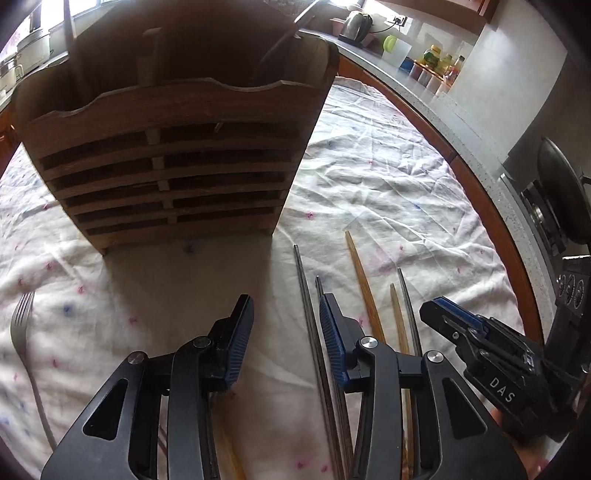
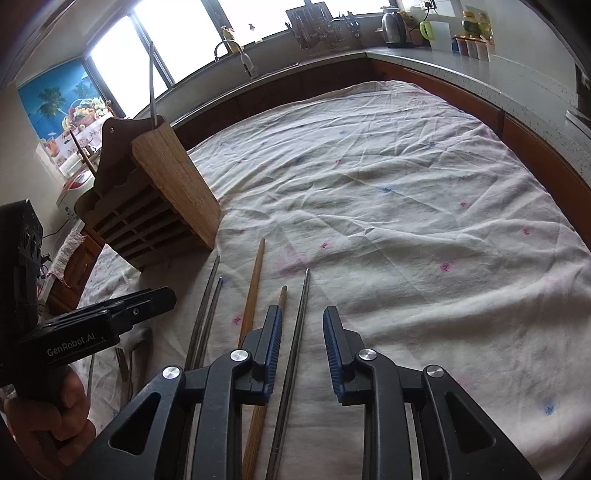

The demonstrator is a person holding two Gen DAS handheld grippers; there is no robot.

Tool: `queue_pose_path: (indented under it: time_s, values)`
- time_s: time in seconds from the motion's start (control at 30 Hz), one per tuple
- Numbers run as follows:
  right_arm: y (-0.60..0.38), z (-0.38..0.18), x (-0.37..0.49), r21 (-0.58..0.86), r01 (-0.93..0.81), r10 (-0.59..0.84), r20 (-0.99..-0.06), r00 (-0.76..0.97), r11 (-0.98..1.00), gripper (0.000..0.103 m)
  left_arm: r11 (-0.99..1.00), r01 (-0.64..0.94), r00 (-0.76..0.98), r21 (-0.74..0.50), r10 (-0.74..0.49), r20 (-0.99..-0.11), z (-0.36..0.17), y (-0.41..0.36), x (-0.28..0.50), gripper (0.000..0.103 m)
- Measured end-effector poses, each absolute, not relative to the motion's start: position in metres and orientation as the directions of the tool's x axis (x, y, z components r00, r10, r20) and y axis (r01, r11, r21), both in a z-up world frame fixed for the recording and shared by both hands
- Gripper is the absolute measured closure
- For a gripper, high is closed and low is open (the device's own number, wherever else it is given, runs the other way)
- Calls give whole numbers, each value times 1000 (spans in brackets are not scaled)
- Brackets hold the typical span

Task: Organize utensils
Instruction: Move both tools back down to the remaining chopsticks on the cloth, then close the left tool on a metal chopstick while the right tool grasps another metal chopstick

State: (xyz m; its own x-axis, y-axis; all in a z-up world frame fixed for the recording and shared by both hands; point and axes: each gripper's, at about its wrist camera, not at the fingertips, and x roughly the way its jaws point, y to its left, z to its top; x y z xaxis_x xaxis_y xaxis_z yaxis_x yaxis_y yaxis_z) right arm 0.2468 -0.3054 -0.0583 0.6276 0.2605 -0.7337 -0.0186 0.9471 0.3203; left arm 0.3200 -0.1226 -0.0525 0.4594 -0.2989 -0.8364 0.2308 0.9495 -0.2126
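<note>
A wooden slatted utensil holder [image 1: 173,155] stands on the cloth-covered table, with a few utensils upright in it; it also shows in the right wrist view [image 2: 155,206]. Several chopsticks lie side by side on the cloth: metal ones [image 1: 304,280] [image 2: 295,332] and wooden ones [image 1: 364,284] [image 2: 253,291]. My left gripper [image 1: 286,328] is open and empty, just in front of the holder and left of the chopsticks. My right gripper [image 2: 301,339] is open, low over the cloth, with one metal chopstick lying between its fingers. A fork [image 1: 22,325] lies at the left.
The white patterned cloth [image 2: 388,206] covers the table. A kitchen counter [image 2: 480,70] with a kettle [image 2: 393,27], jars and a sink runs behind and to the right. More cutlery [image 2: 127,358] lies under the left gripper [image 2: 110,317].
</note>
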Motion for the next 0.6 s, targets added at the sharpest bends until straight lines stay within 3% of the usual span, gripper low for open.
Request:
queue_pose_path:
  time_s: [0.2, 0.6]
  values:
    - [-304, -66, 260, 314, -12, 256, -751, 608, 949, 85, 952, 241, 435, -189, -280, -856, -67, -135, 337, 85]
    - [-296, -69, 263, 204, -58, 198, -777, 597, 977, 95, 919, 367, 416, -147, -304, -857, -67, -141, 313, 96]
